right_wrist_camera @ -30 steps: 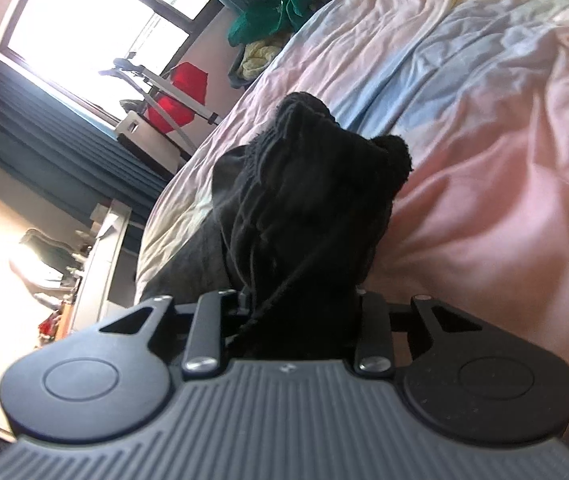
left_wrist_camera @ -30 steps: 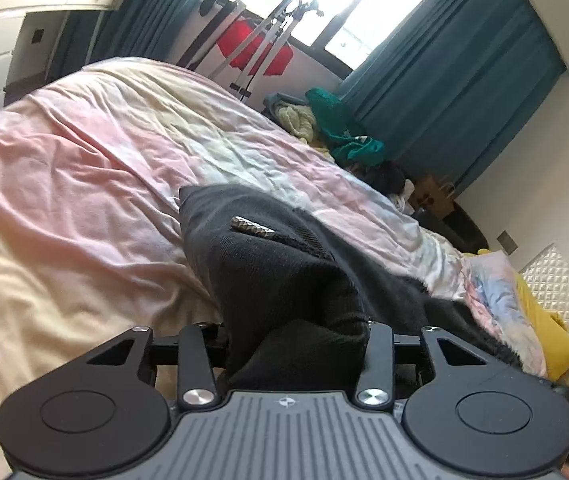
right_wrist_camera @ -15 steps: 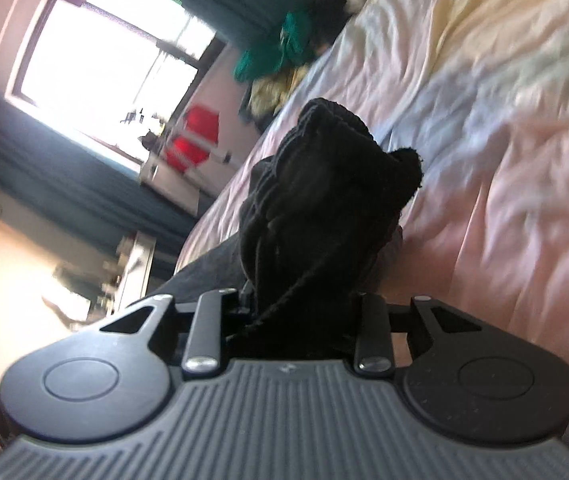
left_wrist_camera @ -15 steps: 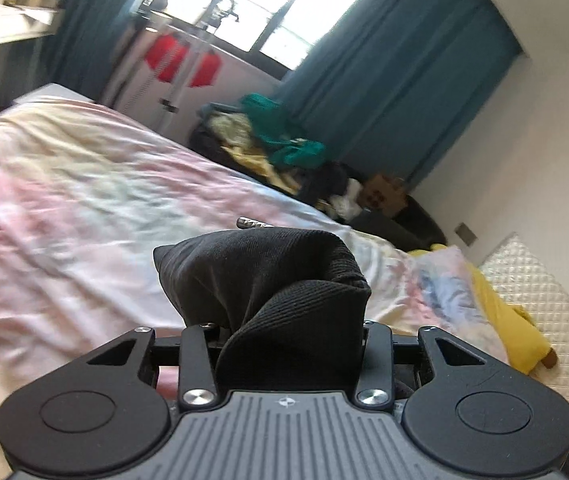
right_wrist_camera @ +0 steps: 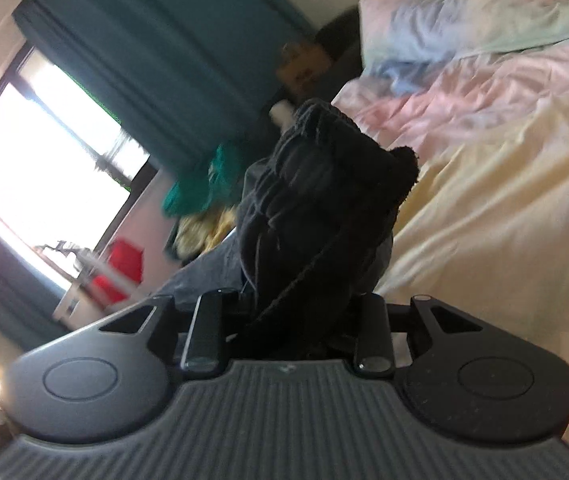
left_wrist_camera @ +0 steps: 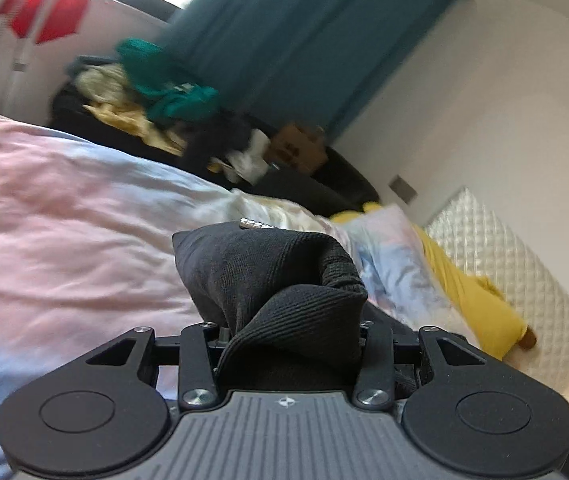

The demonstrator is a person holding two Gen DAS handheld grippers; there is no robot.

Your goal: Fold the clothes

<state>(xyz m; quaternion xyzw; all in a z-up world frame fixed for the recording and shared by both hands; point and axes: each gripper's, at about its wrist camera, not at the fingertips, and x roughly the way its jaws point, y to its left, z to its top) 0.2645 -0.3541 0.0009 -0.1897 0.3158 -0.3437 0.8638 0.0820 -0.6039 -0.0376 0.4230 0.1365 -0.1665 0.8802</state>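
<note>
A dark grey knitted garment (left_wrist_camera: pixel 268 276) with a small metal studded tag (left_wrist_camera: pixel 256 224) is bunched between the fingers of my left gripper (left_wrist_camera: pixel 290 332), which is shut on it and holds it above the bed (left_wrist_camera: pixel 64 232). My right gripper (right_wrist_camera: pixel 296 320) is shut on another bunched part of the same dark garment (right_wrist_camera: pixel 324 200), which rises in front of the camera and trails off to the left. The fingertips of both grippers are hidden by the cloth.
The bed has a pastel pink, blue and cream duvet (right_wrist_camera: pixel 504 160). A pile of green and yellow clothes (left_wrist_camera: pixel 156 88) lies beyond the bed by teal curtains (left_wrist_camera: pixel 292 32). A yellow item (left_wrist_camera: pixel 468 292) and a quilted headboard (left_wrist_camera: pixel 524 280) are at the right.
Both grippers have lifted and swung with the garment still held; most of the cloth has come up off the duvet. The views have turned toward the headboard end of the bed.
</note>
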